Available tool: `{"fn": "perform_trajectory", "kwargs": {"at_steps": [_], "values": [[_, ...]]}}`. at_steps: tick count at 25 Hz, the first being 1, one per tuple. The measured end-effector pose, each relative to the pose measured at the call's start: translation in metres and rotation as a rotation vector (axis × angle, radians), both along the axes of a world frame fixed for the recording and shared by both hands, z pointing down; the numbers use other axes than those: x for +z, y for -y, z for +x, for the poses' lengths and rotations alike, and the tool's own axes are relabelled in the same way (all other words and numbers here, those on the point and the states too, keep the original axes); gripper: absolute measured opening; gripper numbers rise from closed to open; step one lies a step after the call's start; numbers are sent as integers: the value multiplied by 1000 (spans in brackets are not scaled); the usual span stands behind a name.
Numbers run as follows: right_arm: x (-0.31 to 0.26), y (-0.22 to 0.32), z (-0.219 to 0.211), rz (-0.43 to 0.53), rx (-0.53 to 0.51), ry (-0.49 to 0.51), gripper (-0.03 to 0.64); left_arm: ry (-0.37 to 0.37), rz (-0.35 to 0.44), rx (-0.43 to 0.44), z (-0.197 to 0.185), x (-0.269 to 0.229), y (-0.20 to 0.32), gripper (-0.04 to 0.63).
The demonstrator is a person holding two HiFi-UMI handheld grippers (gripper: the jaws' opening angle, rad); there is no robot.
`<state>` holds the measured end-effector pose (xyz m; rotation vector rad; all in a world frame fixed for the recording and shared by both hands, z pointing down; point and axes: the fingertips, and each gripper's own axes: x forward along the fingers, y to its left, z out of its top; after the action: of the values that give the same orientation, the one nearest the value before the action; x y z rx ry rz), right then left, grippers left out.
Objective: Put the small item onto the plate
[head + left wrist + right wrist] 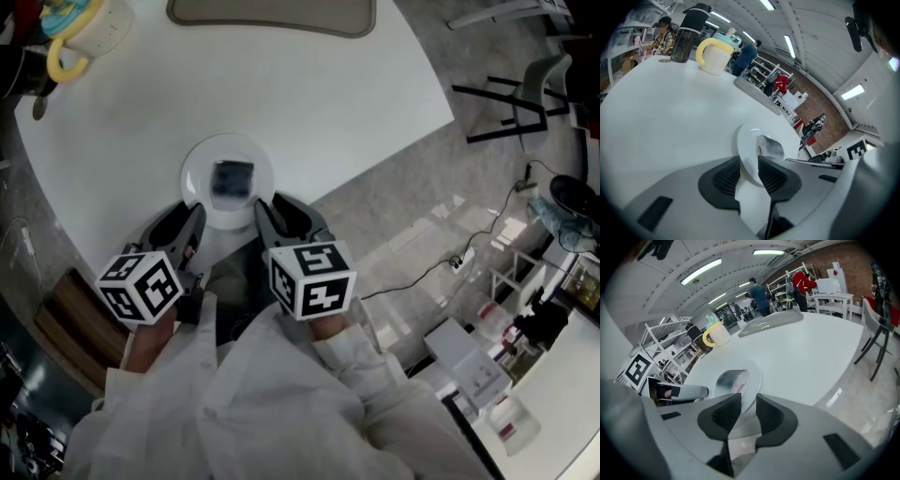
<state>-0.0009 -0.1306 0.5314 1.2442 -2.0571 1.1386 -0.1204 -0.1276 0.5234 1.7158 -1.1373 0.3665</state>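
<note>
white desk [309, 94], small item [232, 178] already on plate [193, 173]; my left gripper [190, 223] clamps rim, right gripper [275, 212] closing round it; next, probably keep plate level.

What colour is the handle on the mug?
The handle is yellow, on a cream mug. It shows best in the left gripper view.

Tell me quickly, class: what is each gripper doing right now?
Left gripper: jaws closed on the rim of the plate.
Right gripper: jaws closing around the plate's rim, not yet pressing on it.
</note>
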Motion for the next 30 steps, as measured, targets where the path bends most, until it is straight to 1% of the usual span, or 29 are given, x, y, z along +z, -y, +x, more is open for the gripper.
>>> {"fn": "perform_trajectory", "kwargs": {"at_steps": [3,5,9,12,18,25,28,30], "values": [[0,-1,0,27,3,-19,107,55,23,18,0,1,-2,114],[-1,-2,1,28,0,-24,107,72,25,31,1,1,-2,114],[-5,-1,2,45,-5,-30,107,66,13,56,2,1,-4,114],[-9,1,1,58,-4,-32,104,76,18,67,2,1,-7,112],[-22,2,-2,89,13,-19,104,92,71,85,-2,-15,-3,110],[-42,8,-8,148,43,-31,104,87,126,111,-8,-32,8,110],[-48,13,-7,160,56,-32,101,75,138,120,-7,-35,12,110],[-50,18,-5,168,62,-32,100,81,150,124,-5,-39,15,110]]}}
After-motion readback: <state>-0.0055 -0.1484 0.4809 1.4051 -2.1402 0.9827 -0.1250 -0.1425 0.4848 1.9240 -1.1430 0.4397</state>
